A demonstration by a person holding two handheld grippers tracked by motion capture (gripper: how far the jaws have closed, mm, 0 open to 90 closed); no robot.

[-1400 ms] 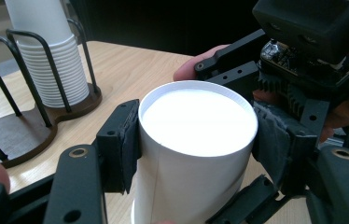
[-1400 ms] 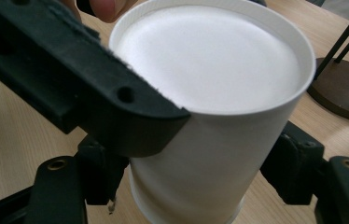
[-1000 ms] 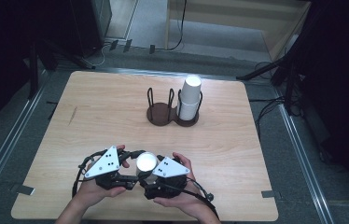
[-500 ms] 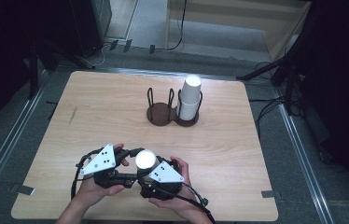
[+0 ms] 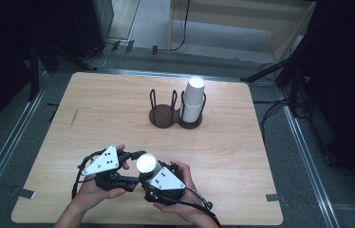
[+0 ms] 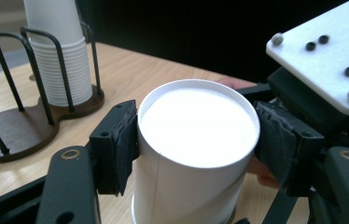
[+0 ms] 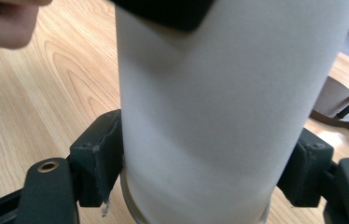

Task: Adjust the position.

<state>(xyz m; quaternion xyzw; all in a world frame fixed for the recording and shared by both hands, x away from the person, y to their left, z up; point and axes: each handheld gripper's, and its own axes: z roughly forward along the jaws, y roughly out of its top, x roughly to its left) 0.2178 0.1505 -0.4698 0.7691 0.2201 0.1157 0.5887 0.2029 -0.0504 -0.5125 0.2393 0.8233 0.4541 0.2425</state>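
The left gripper (image 5: 135,159) has its two black pads set against the upper wall of a white paper cup (image 5: 146,163), one on each side just under the upturned base; its jaws have just been opening a little, yet in the left gripper view the pads (image 6: 116,144) touch the cup (image 6: 196,154). The right gripper (image 5: 143,183) clasps the same cup lower down, near its rim, and its jaws have just been closing onto it; in the right gripper view the pads (image 7: 99,156) press the cup wall (image 7: 219,112) from both sides. The cup stands upside down at the near edge of the wooden surface (image 5: 95,114), well apart from the dark wooden cup rack (image 5: 166,116), on the person's side of it. The rack's right-hand bay holds a stack of white cups (image 5: 193,99), and its left-hand bay is bare.
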